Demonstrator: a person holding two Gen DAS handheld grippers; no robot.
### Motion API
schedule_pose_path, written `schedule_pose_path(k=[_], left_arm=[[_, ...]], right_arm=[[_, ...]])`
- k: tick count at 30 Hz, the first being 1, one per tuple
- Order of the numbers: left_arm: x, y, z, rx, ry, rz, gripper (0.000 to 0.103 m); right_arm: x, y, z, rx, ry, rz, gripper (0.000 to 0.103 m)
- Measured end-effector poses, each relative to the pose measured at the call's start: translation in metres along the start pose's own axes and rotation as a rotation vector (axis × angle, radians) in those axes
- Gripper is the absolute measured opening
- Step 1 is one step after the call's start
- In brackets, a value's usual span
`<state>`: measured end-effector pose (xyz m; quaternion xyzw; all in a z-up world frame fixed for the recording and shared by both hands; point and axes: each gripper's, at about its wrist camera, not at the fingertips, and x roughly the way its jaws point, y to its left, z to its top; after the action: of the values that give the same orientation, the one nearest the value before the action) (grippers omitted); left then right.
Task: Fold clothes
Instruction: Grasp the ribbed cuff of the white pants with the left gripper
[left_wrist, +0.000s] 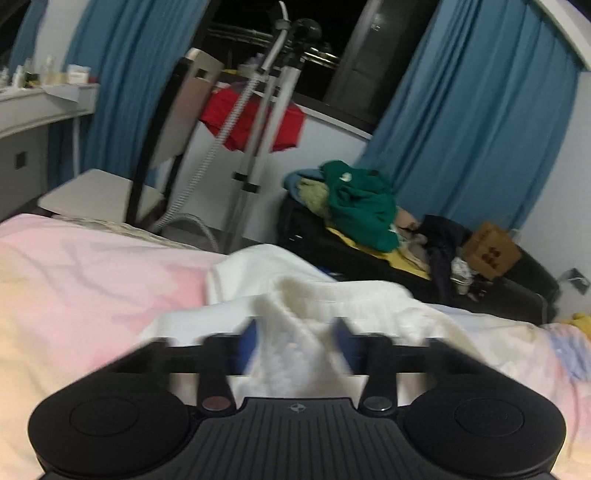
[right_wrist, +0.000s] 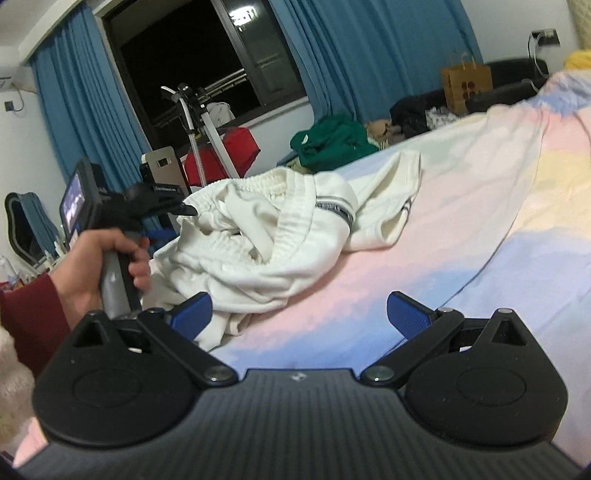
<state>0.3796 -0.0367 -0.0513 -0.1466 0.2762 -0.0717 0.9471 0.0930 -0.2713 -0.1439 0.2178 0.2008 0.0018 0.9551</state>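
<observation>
A crumpled white garment (right_wrist: 266, 236) with an elastic waistband and a dark striped trim lies on the pastel bedsheet (right_wrist: 480, 221). In the left wrist view, a bunched fold of the garment (left_wrist: 295, 306) runs between the blue pads of my left gripper (left_wrist: 295, 343), which are shut on it; the picture is blurred. The right wrist view shows that left gripper (right_wrist: 177, 208), held by a hand (right_wrist: 92, 269), biting the garment's left edge. My right gripper (right_wrist: 299, 317) stands open just above the sheet. Its left pad (right_wrist: 194, 315) is at the garment's near edge, and nothing is between its pads.
Beyond the bed, a dark sofa (left_wrist: 369, 254) holds a pile of green clothes (left_wrist: 360, 203) and a brown paper bag (left_wrist: 489, 251). A chair (left_wrist: 99, 192), a steamer stand (left_wrist: 255, 147) with a red cloth (left_wrist: 251, 122), and blue curtains (left_wrist: 472, 110) stand by the window.
</observation>
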Motion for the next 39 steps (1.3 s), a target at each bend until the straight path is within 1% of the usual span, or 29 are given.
schedule_pose_path(k=[1,2,5,9,12,14,17,18,19,22,23,25,26,27,28,29,30,31,32,33,34,36,37,39], left_arm=[[-0.006,-0.004,0.002,0.018,-0.008,0.002,0.014],[-0.012,-0.009,0.004,0.037,-0.018,0.002,0.008],[-0.044,-0.021,0.008,0.098,-0.071,-0.035,0.005],[-0.118,-0.032,0.003,0.179,-0.142,-0.105,0.003],[-0.180,-0.032,-0.014,0.217,-0.170,-0.177,0.002],[-0.219,-0.028,-0.033,0.239,-0.180,-0.212,0.002],[-0.262,-0.011,-0.067,0.263,-0.171,-0.222,0.002],[-0.273,-0.002,-0.079,0.255,-0.159,-0.218,0.001],[-0.282,0.010,-0.090,0.237,-0.148,-0.205,0.000],[-0.284,0.042,-0.113,0.245,-0.158,-0.092,0.000],[-0.278,0.053,-0.113,0.219,-0.129,-0.080,0.000],[-0.266,0.073,-0.111,0.169,-0.072,-0.067,0.000],[-0.262,0.079,-0.111,0.173,-0.071,-0.053,0.000],[-0.260,0.083,-0.112,0.177,-0.062,-0.063,0.000],[-0.258,0.087,-0.113,0.180,-0.052,-0.079,0.000],[-0.255,0.090,-0.115,0.187,-0.036,-0.103,0.001],[-0.252,0.092,-0.118,0.194,-0.020,-0.129,0.003],[-0.248,0.092,-0.121,0.231,-0.005,-0.133,0.005],[-0.245,0.088,-0.128,0.289,0.006,-0.130,0.011],[-0.240,0.080,-0.135,0.358,0.011,-0.134,0.020],[-0.236,0.071,-0.142,0.429,0.013,-0.152,0.026],[-0.231,0.054,-0.158,0.569,0.019,-0.192,0.048],[-0.230,0.047,-0.167,0.638,0.024,-0.213,0.052],[-0.224,0.035,-0.183,0.738,0.040,-0.236,0.060]], right_arm=[[0.000,-0.001,-0.001,-0.001,-0.004,-0.002,0.103],[0.000,-0.001,-0.001,-0.005,-0.011,-0.005,0.103],[-0.005,0.001,-0.001,-0.021,-0.042,-0.011,0.103],[-0.015,0.007,0.002,-0.055,-0.094,-0.021,0.103],[-0.026,0.012,0.004,-0.083,-0.143,-0.034,0.103],[-0.035,0.014,0.006,-0.095,-0.175,-0.042,0.103],[-0.048,0.014,0.011,-0.095,-0.195,-0.064,0.102],[-0.052,0.014,0.012,-0.091,-0.197,-0.070,0.100],[-0.056,0.014,0.013,-0.083,-0.196,-0.072,0.100],[-0.064,0.017,0.012,-0.086,-0.178,-0.084,0.100],[-0.063,0.019,0.010,-0.097,-0.162,-0.087,0.099],[-0.057,0.023,0.004,-0.119,-0.102,-0.094,0.099],[-0.050,0.025,0.000,-0.122,-0.056,-0.100,0.098],[-0.041,0.026,-0.003,-0.120,-0.007,-0.106,0.092],[-0.033,0.025,-0.006,-0.110,0.032,-0.118,0.085],[-0.027,0.022,-0.008,-0.090,0.058,-0.137,0.082],[-0.020,0.019,-0.010,-0.071,0.083,-0.156,0.078],[-0.014,0.017,-0.011,-0.051,0.109,-0.175,0.078],[-0.009,0.013,-0.013,-0.024,0.129,-0.192,0.078],[-0.007,0.008,-0.014,0.011,0.138,-0.202,0.078],[-0.006,0.005,-0.016,0.039,0.142,-0.209,0.078],[-0.006,0.005,-0.017,0.063,0.138,-0.216,0.078],[-0.007,0.006,-0.016,0.064,0.131,-0.214,0.078],[-0.008,0.007,-0.015,0.068,0.126,-0.207,0.078]])
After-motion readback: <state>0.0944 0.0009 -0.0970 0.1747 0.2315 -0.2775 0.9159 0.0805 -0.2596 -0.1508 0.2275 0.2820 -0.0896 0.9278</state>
